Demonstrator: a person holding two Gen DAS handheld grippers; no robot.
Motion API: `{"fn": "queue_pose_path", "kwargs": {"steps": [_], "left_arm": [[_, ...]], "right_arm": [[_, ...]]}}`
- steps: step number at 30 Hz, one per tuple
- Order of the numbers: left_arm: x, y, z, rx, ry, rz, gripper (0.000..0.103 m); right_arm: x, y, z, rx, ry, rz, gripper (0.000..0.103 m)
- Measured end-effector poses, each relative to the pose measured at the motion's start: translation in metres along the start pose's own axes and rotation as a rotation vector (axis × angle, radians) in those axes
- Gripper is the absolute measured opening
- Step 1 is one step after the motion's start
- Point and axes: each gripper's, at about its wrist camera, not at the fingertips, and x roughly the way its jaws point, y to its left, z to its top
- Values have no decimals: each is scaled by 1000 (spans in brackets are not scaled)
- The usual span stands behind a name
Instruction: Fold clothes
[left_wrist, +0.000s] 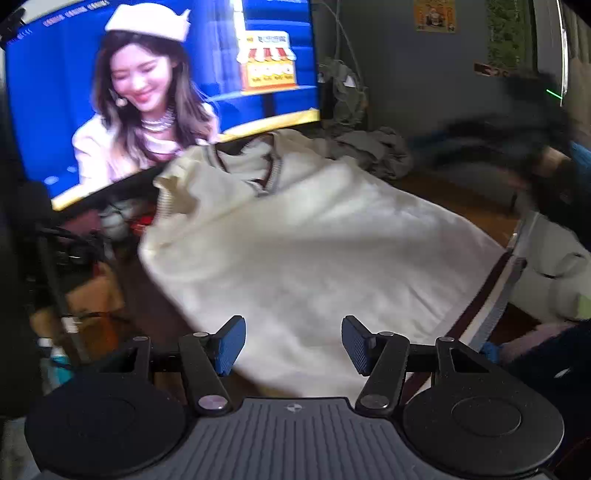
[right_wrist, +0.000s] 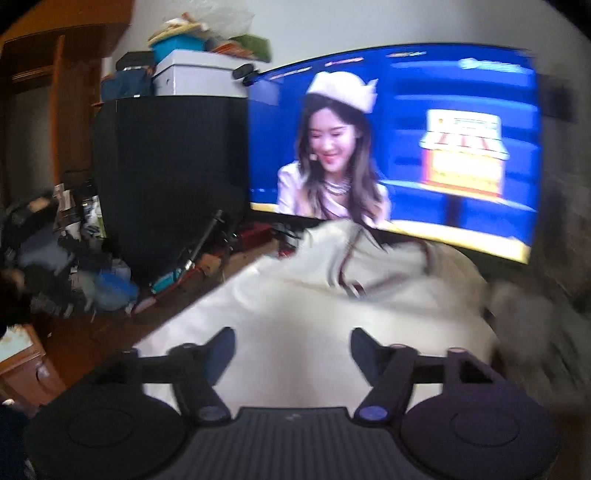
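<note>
A cream sweater (left_wrist: 295, 243) with a striped V-neck collar (left_wrist: 266, 181) lies spread on a dark wooden surface, its striped hem (left_wrist: 495, 295) at the right. My left gripper (left_wrist: 293, 343) hovers open over the sweater's near part, nothing between its blue pads. In the right wrist view the same sweater (right_wrist: 314, 321) appears blurred, collar (right_wrist: 354, 284) toward the screen. My right gripper (right_wrist: 291, 354) is open above the cloth, holding nothing. A dark blurred shape at the far right of the left wrist view may be the other gripper; I cannot tell.
A large lit television (left_wrist: 155, 92) stands behind the sweater. Grey clothes (left_wrist: 373, 147) are piled at the back. A black speaker (right_wrist: 170, 177) with boxes (right_wrist: 199, 74) on top stands left of the screen (right_wrist: 406, 147). Clutter (right_wrist: 74, 273) covers the floor at left. White fabric (left_wrist: 554, 266) lies at right.
</note>
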Motion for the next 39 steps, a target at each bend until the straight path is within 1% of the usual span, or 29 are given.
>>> {"fn": "queue_pose_path", "kwargs": {"steps": [1, 3, 4, 5, 7, 10, 13, 14, 15, 16, 17, 19, 22, 24, 25, 28, 31, 35, 39], "left_arm": [[5, -2, -2, -10, 5, -14, 57], [11, -2, -7, -46, 5, -14, 57], [10, -2, -12, -62, 15, -17, 57], [9, -2, -16, -78, 25, -19, 56], [-2, -1, -28, -126, 29, 4, 56], [-23, 2, -46, -230, 33, 50, 56], [-42, 3, -65, -339, 21, 109, 56], [-47, 2, -71, -367, 16, 124, 56], [-48, 2, -75, -385, 17, 133, 56], [-50, 1, -79, -402, 17, 142, 56], [-50, 1, -81, -407, 24, 145, 56], [-48, 1, -81, -407, 28, 139, 55], [-45, 0, -75, -369, 14, 98, 54], [-44, -3, -67, -320, -3, 74, 54], [-43, -5, -64, -301, -11, 66, 54], [-38, -13, -55, -247, -33, 44, 54], [-31, -21, -53, -209, -35, 44, 54], [-23, -27, -57, -190, -16, 32, 54], [-18, -25, -60, -210, 12, 26, 54]], "right_arm": [[21, -5, 11, -45, 10, -28, 70], [62, -15, 33, -136, 29, -86, 69], [81, -22, 41, -187, 44, -86, 68], [101, -26, 45, -245, 83, -70, 64], [140, -34, 52, -360, 163, -35, 45], [157, -33, 49, -446, 197, -42, 42], [173, -31, 45, -532, 229, -51, 41], [178, -30, 44, -560, 240, -53, 39], [183, -30, 42, -588, 251, -56, 28], [189, -29, 41, -617, 262, -59, 5], [194, -29, 40, -645, 272, -62, 1], [205, -27, 37, -702, 294, -67, 1], [183, -23, 59, -646, 197, -132, 1], [169, -21, 79, -623, 141, -172, 1], [170, -21, 87, -616, 127, -183, 1], [197, -25, 93, -654, 162, -242, 1], [225, -32, 80, -649, 225, -286, 1], [227, -37, 88, -613, 198, -303, 1], [228, -42, 96, -578, 169, -319, 1]]}}
